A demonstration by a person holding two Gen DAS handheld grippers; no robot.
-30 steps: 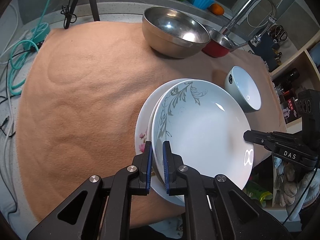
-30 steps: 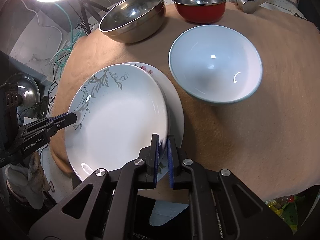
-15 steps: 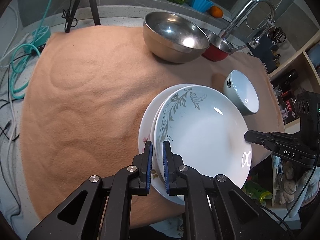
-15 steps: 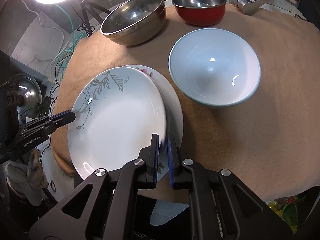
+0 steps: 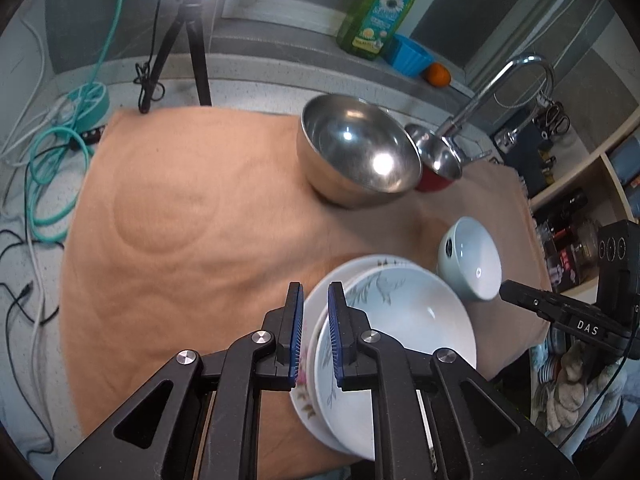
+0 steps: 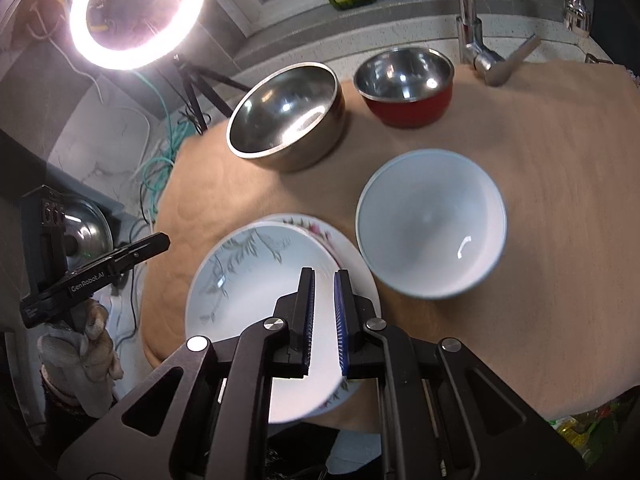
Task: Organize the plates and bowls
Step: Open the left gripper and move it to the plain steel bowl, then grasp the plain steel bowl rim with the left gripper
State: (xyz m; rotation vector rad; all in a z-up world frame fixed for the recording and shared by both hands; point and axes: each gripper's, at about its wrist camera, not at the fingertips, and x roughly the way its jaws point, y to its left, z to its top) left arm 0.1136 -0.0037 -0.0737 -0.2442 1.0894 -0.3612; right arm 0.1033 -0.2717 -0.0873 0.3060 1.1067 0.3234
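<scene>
A white plate with a grey leaf pattern (image 5: 404, 320) (image 6: 256, 284) lies on a flower-patterned plate (image 5: 308, 404) (image 6: 352, 264) at the near edge of the tan cloth. My left gripper (image 5: 314, 332) is open above the plates' left rim and holds nothing. My right gripper (image 6: 323, 312) is open above their right side and holds nothing. A pale blue bowl (image 5: 472, 260) (image 6: 432, 220) sits beside the plates. A large steel bowl (image 5: 356, 152) (image 6: 288, 116) and a red bowl with a steel inside (image 5: 438, 164) (image 6: 404, 84) stand at the back.
A tap (image 5: 500, 84) (image 6: 472, 28) rises behind the red bowl. A green bottle (image 5: 380, 8), a blue cup (image 5: 412, 56) and an orange (image 5: 438, 74) sit on the ledge. A ring light (image 6: 136, 12) on a tripod (image 5: 188, 40) and teal cables (image 5: 52, 152) are at the left.
Both grippers have let go of the leaf-pattern plate, opened and lifted back. The plate now rests on the flower plate.
</scene>
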